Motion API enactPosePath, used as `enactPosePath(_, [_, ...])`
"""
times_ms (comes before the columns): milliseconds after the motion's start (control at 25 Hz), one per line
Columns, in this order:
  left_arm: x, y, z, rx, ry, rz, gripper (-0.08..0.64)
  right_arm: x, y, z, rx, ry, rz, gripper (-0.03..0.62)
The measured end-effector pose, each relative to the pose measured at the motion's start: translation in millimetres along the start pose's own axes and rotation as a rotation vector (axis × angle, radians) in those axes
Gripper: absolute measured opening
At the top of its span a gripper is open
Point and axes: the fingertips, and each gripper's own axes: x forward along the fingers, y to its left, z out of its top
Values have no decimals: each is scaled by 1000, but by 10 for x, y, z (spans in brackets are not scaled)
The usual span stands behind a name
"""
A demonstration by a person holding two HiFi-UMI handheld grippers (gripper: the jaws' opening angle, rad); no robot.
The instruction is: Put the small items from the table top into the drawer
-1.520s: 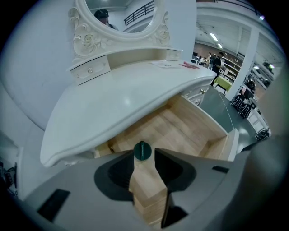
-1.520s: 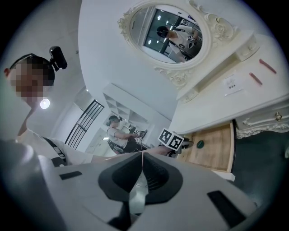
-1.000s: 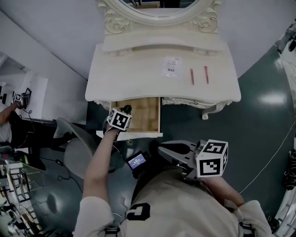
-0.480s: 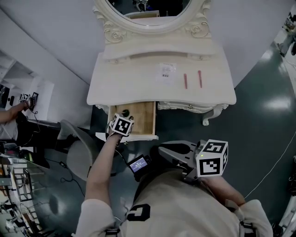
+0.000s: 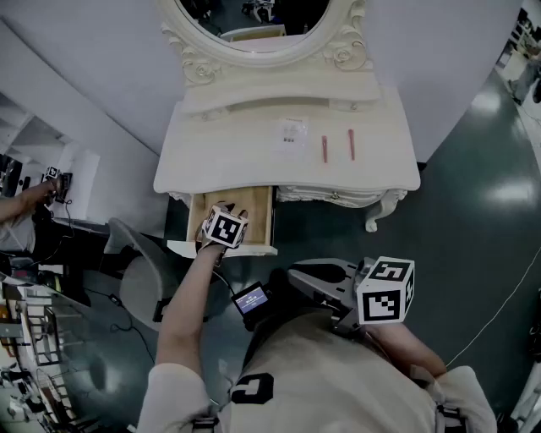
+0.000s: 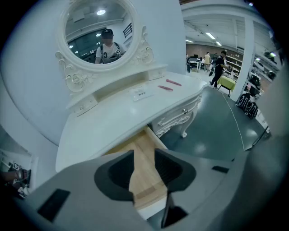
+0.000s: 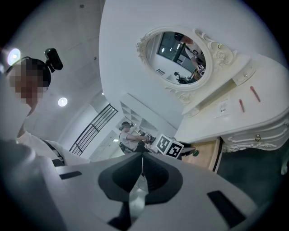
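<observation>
Hovering over the front of the open drawer, the left hand-held gripper points steeply down with its jaws spread. Nothing sits between them; only the drawer's bare wooden floor shows through the gap. The right hand-held gripper is held level close to the person's body, well back from the furniture. Its jaws are pressed together and pinch nothing.

The small items all lie on the white surface, none of them in the drawer. A flat clear packet lies ahead of the left hand-held gripper and a little to its right, past the drawer's back end. Two red sticks lie side by side just beyond the packet, further to that gripper's right. All three are well apart from both grippers, below the oval mirror.

The drawer seems to be ready and the carrying not yet begun, so picking up the first item looks like the step in hand. The next move calls for one hand-held gripper to reach forward over the surface. The left is already spread and nearest the packet; the right would have to part its jaws first. The packet lies flat and the sticks are thin, so the jaws will need to come down close to the surface and close squarely across the item, or it may slide away.
</observation>
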Motion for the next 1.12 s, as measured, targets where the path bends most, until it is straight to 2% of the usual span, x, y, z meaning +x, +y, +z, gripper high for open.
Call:
enactPosePath(480, [-98, -312, 451, 23, -58, -3, 187, -343, 41, 17, 0, -44, 27, 29])
enactPosePath(920, [126, -490, 1108, 60, -123, -56, 188, -606, -140, 133, 26, -120, -62, 29])
enactPosePath(1120, [301, -443, 1401, 29, -149, -70, 189, -604, -295, 202, 57, -130, -104, 29])
